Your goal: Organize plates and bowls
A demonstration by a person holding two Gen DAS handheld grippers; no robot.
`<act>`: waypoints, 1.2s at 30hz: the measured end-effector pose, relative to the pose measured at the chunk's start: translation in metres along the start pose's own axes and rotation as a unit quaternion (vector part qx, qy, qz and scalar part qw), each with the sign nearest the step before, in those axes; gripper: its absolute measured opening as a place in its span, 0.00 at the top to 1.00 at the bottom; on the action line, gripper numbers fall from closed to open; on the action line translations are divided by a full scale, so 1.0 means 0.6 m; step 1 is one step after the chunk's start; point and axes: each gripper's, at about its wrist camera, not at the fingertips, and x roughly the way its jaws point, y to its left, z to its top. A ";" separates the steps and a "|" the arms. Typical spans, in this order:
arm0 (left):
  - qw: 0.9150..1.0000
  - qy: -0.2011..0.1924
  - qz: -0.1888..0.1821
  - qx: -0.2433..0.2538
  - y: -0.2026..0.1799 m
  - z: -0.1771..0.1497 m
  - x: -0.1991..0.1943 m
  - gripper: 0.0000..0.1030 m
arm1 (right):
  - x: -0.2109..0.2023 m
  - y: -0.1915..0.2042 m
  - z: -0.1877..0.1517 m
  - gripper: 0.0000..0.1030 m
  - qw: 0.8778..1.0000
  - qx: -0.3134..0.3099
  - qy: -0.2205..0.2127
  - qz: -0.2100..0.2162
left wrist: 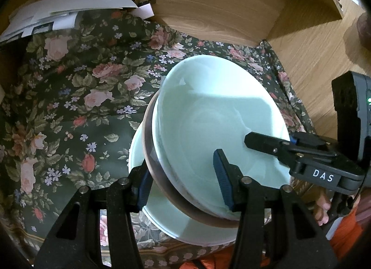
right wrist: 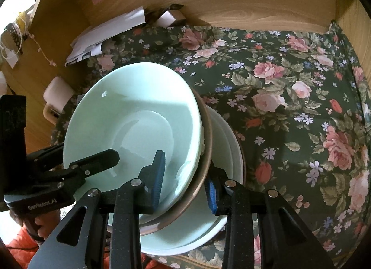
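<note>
A pale green bowl (left wrist: 208, 118) (right wrist: 129, 111) nests in a brown-rimmed bowl (left wrist: 148, 143) (right wrist: 207, 129). The pair is tilted just over more pale green dishes (left wrist: 162, 218) (right wrist: 197, 234) on the floral cloth. My left gripper (left wrist: 183, 183) is shut on the near rim of the nested pair, one pad inside the green bowl and one outside the brown rim. My right gripper (right wrist: 185, 185) clamps the opposite rim the same way. Each gripper shows in the other's view, with a fingertip (left wrist: 255, 141) (right wrist: 111, 155) reaching into the bowl.
A dark floral cloth (left wrist: 69, 106) (right wrist: 289, 106) covers the surface inside a wooden recess (left wrist: 208, 9). Loose white papers (left wrist: 58, 13) (right wrist: 111, 27) lie at the back. A white object (right wrist: 58, 92) sits beside the cloth. A person's hand (left wrist: 322, 208) (right wrist: 44, 220) holds each gripper.
</note>
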 end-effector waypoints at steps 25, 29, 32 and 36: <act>0.966 -0.240 0.095 0.030 -0.035 -0.028 -0.200 0.27 | -0.180 0.093 -0.046 0.34 0.967 -0.096 -0.229 -0.052; 0.952 -0.285 0.102 0.038 -0.050 -0.050 -0.238 0.22 | -0.213 0.106 -0.062 0.26 0.956 -0.102 -0.272 -0.048; 0.944 -0.309 0.104 0.043 -0.062 -0.063 -0.259 0.16 | -0.232 0.116 -0.071 0.19 0.948 -0.108 -0.296 -0.048; 0.934 -0.336 0.109 0.047 -0.071 -0.079 -0.278 0.06 | -0.251 0.128 -0.081 0.13 0.939 -0.113 -0.321 -0.047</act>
